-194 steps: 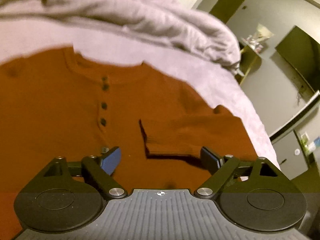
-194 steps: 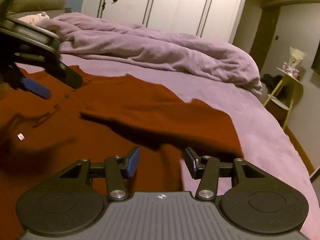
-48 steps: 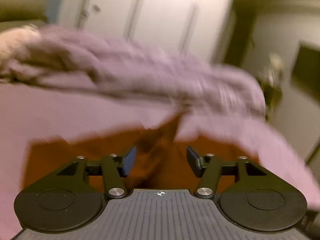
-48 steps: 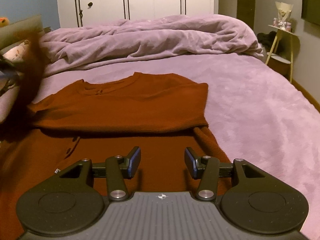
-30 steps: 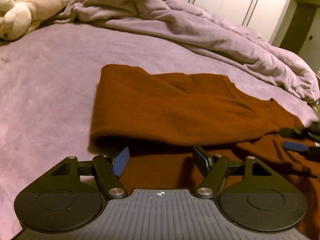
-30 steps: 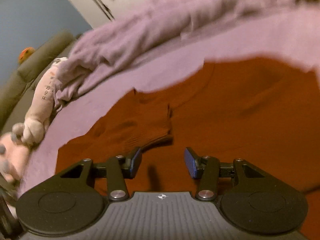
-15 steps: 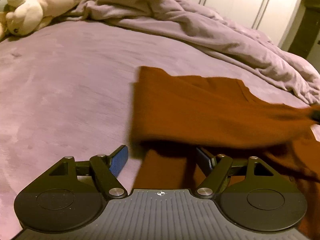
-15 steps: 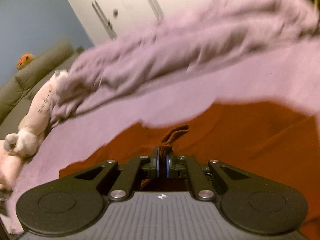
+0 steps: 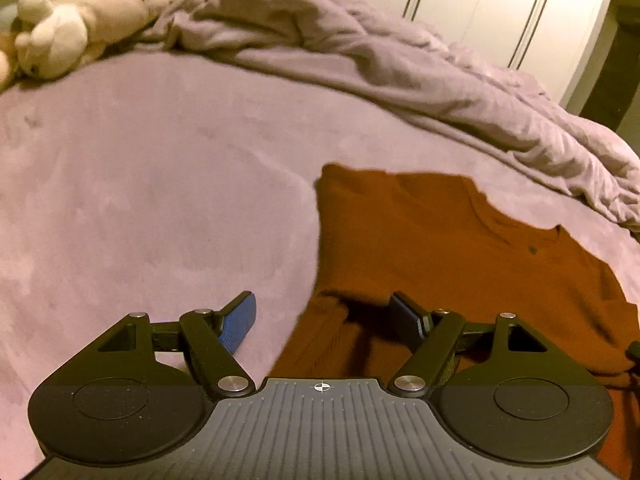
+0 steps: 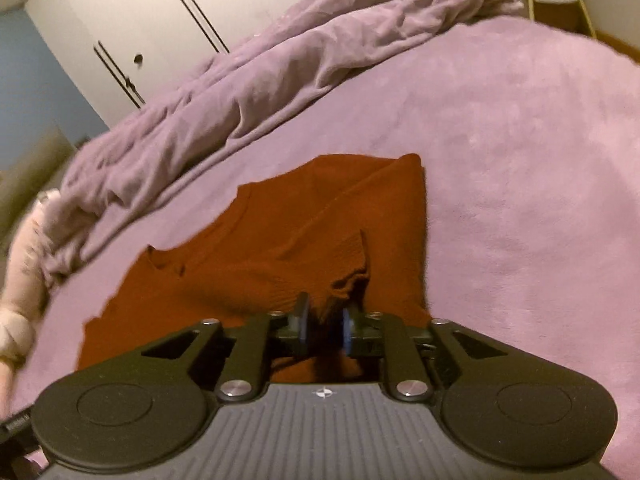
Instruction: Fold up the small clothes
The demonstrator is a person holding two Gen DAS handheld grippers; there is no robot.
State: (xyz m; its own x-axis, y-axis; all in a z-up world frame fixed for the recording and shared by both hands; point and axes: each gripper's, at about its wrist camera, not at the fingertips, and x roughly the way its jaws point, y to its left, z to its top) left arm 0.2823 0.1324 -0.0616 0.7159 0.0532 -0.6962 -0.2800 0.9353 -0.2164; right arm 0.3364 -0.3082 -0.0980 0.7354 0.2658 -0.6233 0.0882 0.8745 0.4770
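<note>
A rust-brown buttoned shirt (image 9: 440,240) lies on the purple bed sheet (image 9: 140,200), with its sides folded in. My left gripper (image 9: 322,306) hovers open at the shirt's near left edge, one finger over the sheet and the other over the cloth, holding nothing. In the right wrist view the shirt (image 10: 280,248) runs away from me, and a ribbed sleeve cuff (image 10: 348,276) lies bunched on top of it. My right gripper (image 10: 324,320) is just opening, its pads a narrow gap apart with the end of the cuff still between them.
A crumpled purple duvet (image 9: 360,48) is heaped along the far side of the bed. A beige plush toy (image 9: 60,40) lies at the far left. White wardrobe doors (image 9: 500,12) stand behind. A small side table (image 10: 560,0) shows past the bed's corner.
My right gripper shut on the sleeve cuff, carried it across the shirt, and now its pads have parted. The sleeve lies over the shirt body. The left gripper stayed open.
</note>
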